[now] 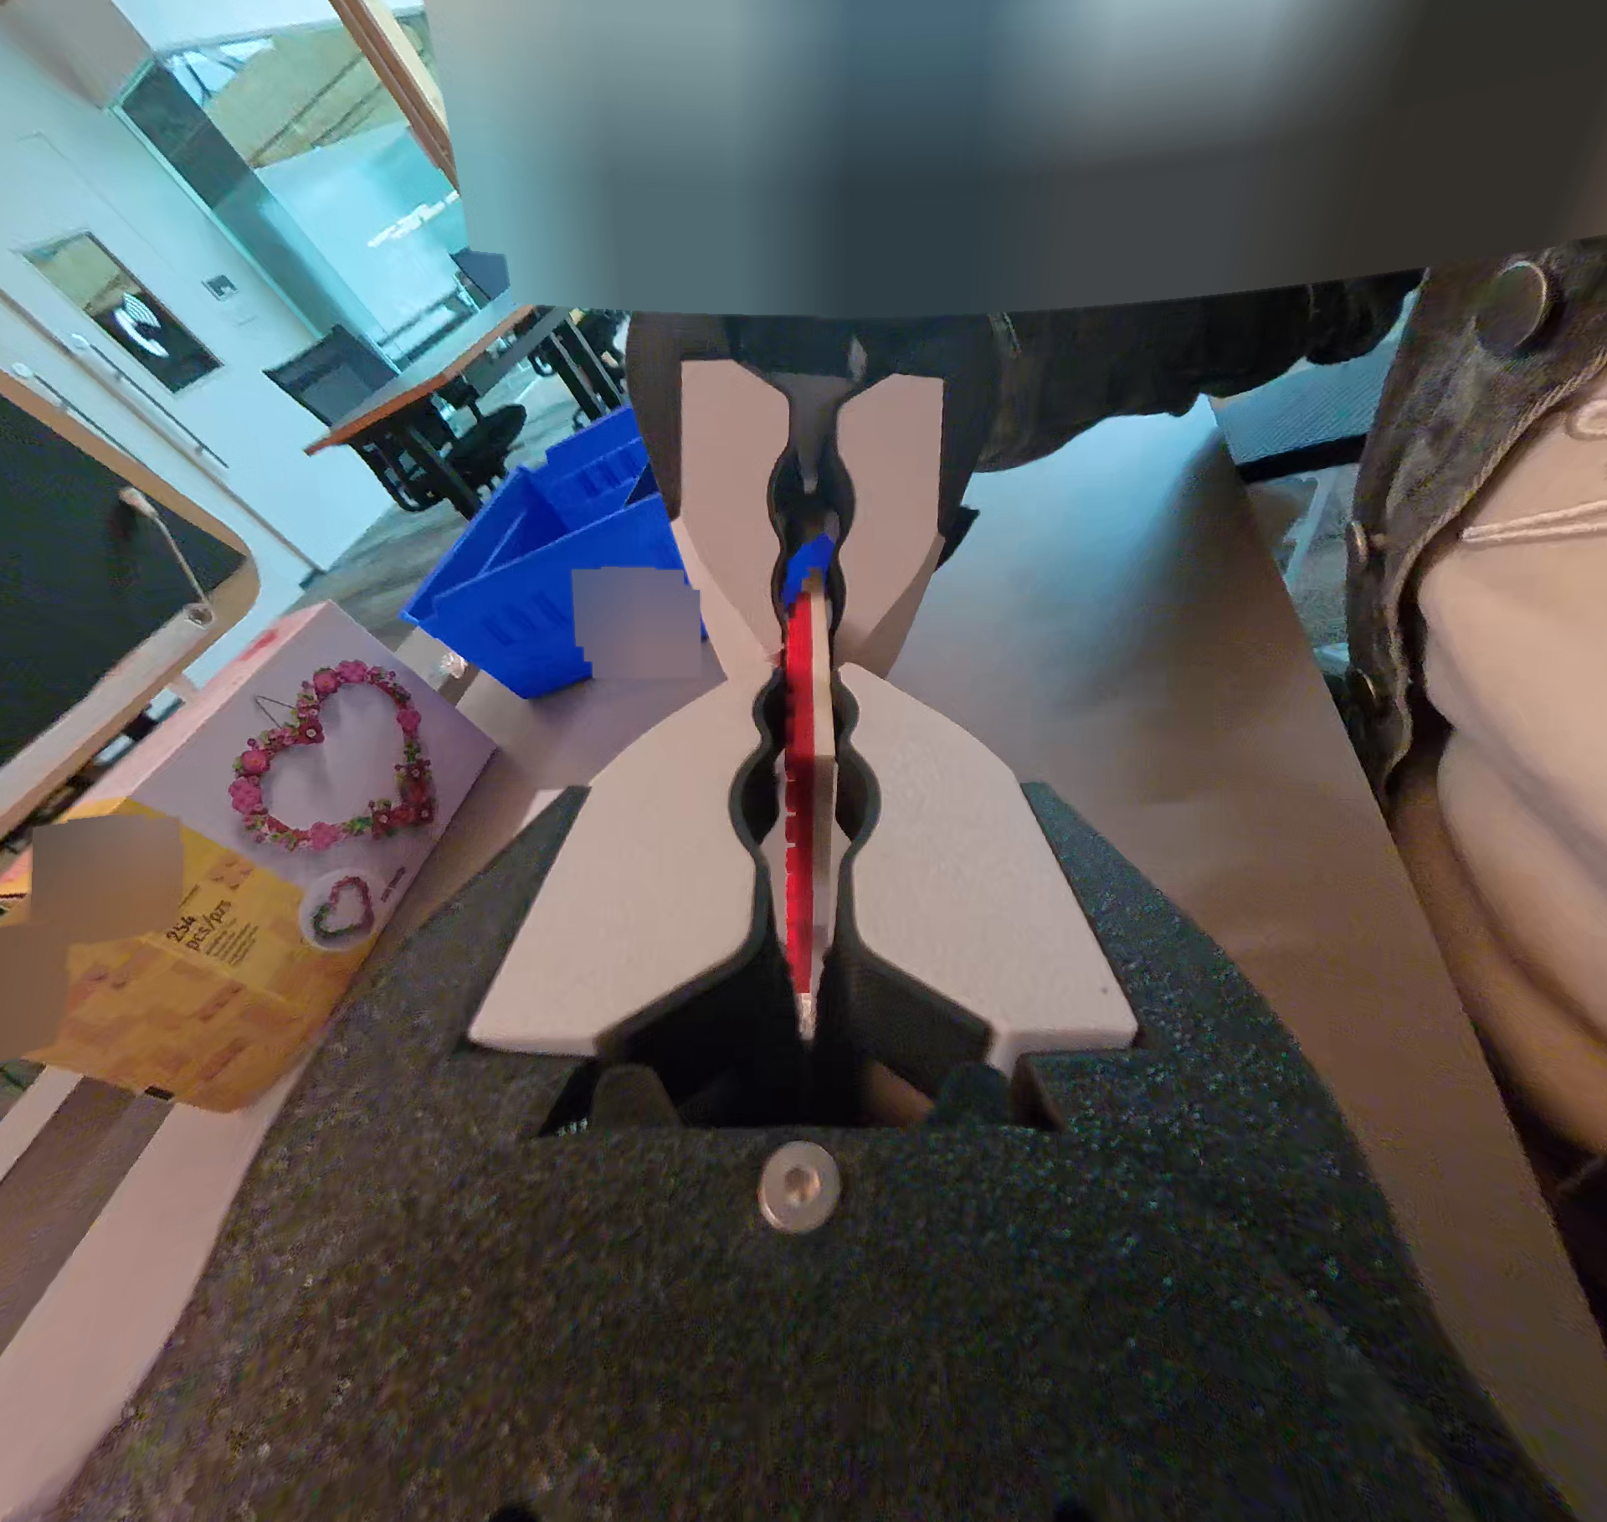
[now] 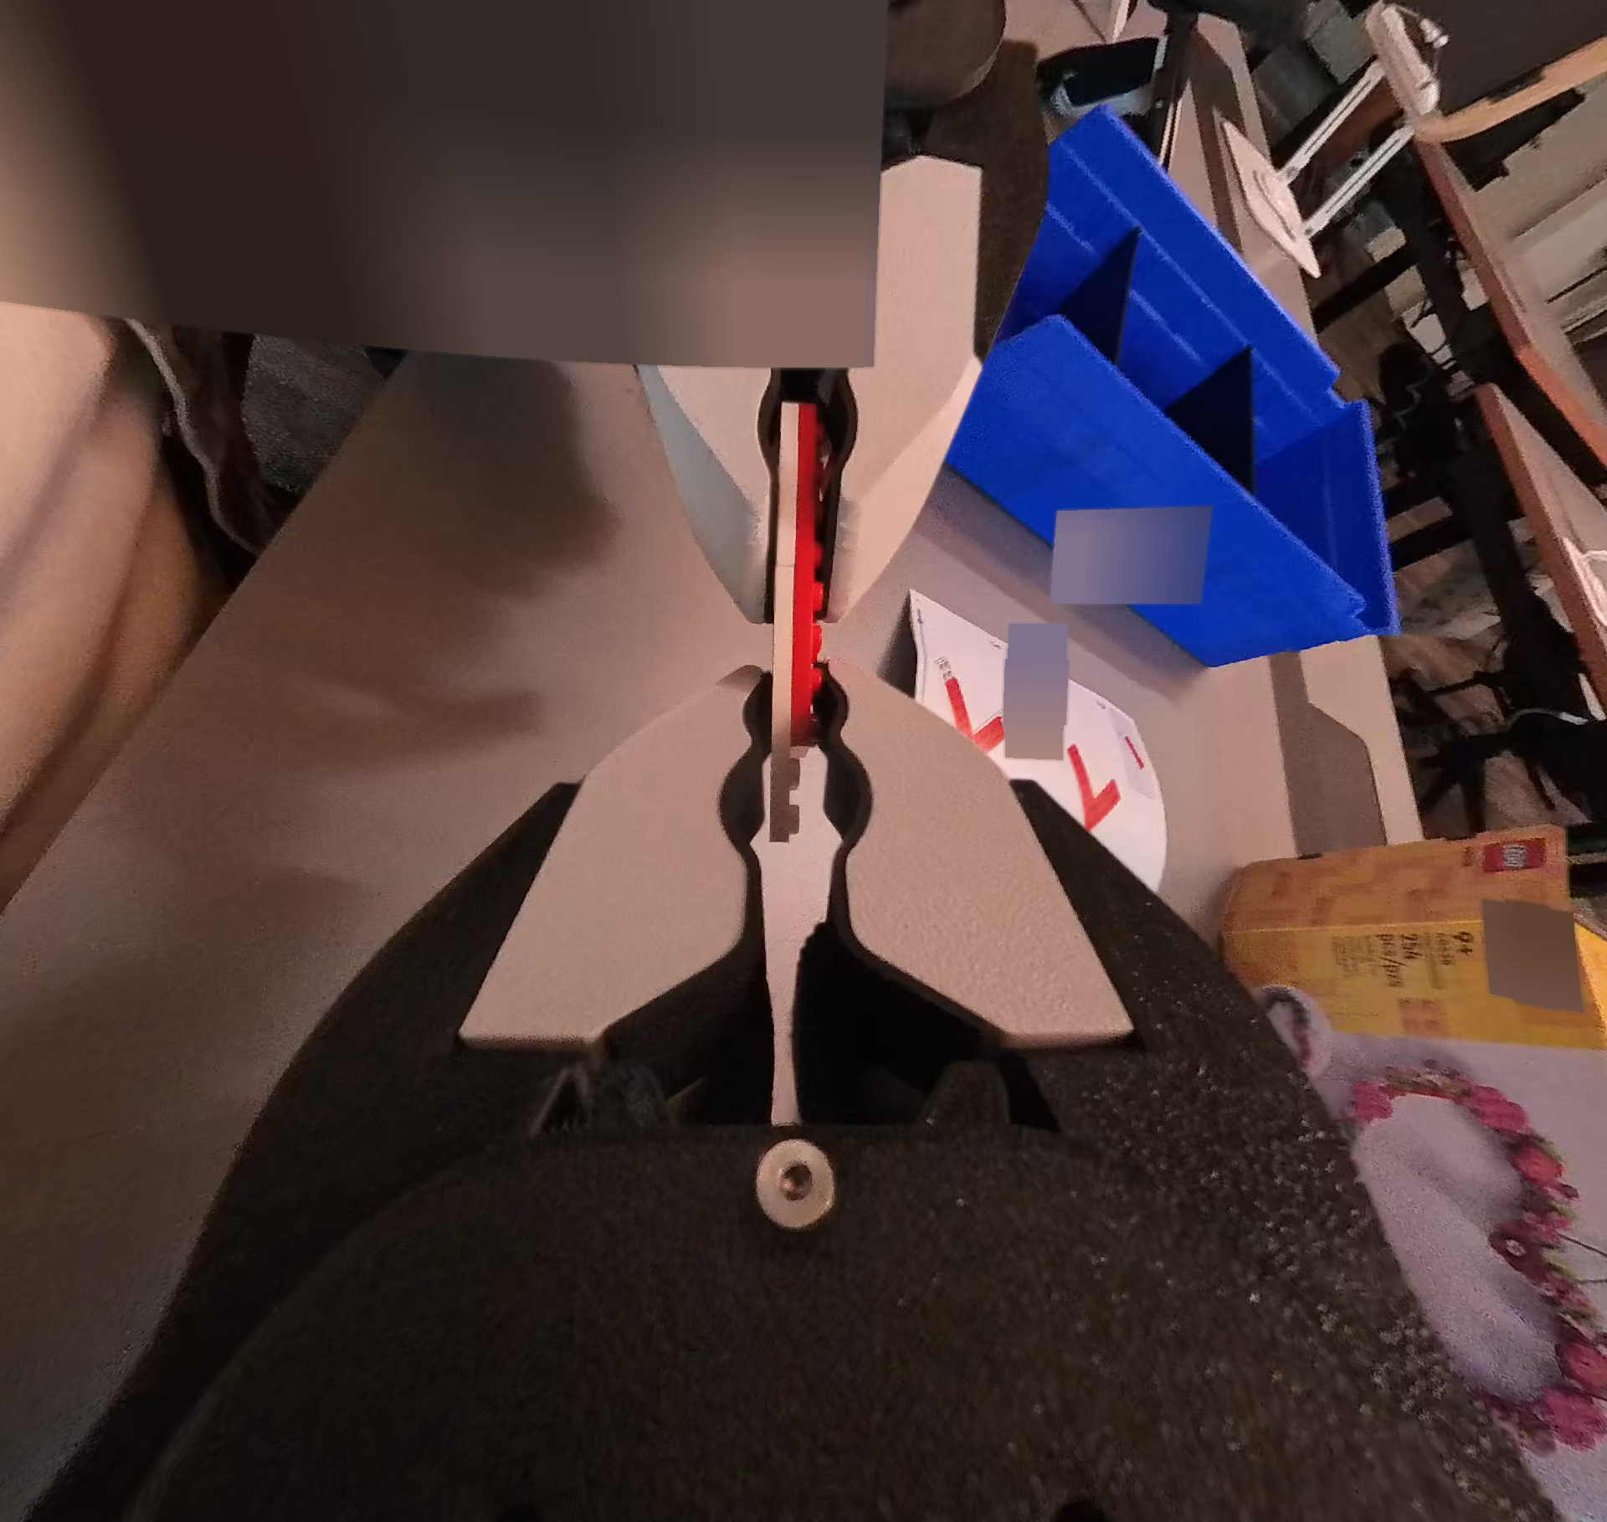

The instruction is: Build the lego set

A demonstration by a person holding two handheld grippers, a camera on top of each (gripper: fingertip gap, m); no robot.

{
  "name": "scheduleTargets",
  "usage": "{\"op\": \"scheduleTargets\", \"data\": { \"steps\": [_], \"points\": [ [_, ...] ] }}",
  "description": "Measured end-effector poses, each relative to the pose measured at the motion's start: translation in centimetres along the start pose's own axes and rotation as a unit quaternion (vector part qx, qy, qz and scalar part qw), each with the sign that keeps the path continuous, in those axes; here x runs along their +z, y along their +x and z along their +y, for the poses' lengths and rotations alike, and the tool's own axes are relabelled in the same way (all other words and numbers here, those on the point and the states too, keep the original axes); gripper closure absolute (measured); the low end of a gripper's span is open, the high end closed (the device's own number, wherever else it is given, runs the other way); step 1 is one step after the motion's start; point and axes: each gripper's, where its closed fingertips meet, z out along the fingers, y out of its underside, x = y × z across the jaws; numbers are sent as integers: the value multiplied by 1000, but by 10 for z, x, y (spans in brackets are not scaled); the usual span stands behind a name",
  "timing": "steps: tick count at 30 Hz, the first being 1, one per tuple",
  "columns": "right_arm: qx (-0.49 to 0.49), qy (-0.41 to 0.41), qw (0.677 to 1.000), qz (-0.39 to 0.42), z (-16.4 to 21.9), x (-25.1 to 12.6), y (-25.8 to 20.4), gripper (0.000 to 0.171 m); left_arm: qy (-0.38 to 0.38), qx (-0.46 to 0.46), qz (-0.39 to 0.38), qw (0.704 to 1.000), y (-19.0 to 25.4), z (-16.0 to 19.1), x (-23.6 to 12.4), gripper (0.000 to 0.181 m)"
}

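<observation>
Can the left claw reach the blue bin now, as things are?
Probably not yet. The left claw is shut on the red and white lego piece, which the right claw also grips, so it is occupied. The blue bin lies ahead, unblocked.

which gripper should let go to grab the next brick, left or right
Probably the right. The left gripper clamps the red and white plate assembly along most of its finger length; the right gripper holds only its end.
</observation>
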Motion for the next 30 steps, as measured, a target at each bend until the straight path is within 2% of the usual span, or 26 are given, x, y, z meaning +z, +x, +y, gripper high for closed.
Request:
{"op": "scheduleTargets", "data": {
  "steps": [7, 10, 12, 15, 18, 20, 23, 25, 30],
  "points": [
    [-11, -10, 1000, 19, 12, 1, -2, 163, -15, 22, -5, 1000, 4, 10, 7, 173],
    [-14, -22, 999, 39, 18, -3, 4, 163, -50, 89, -24, 994, 0, 16, 12, 156],
    [-1, -13, 999, 40, 17, -7, 4, 163, -61, 113, -41, 991, -5, 18, 15, 154],
    [7, -17, 999, 45, 22, -10, 3, 163, -36, 101, -40, 993, -6, 11, 17, 154],
    [13, -10, 999, 50, 22, -14, 3, 163, -24, 100, -29, 994, -5, 8, 18, 170],
    [4, -14, 999, 46, 23, -16, 0, 163, -19, 84, -9, 996, -1, 7, 20, 174],
    [-7, -15, 998, 60, 23, -17, 1, 162, -16, 63, 1, 998, 0, 8, 22, 174],
    [-6, 14, 997, 73, 14, -18, 2, 155, -13, 53, -5, 998, -3, 8, 22, 174],
    [1, 8, 998, 65, 15, -15, 0, 162, -26, 47, 13, 998, 0, 11, 25, 174]
  ]
}}
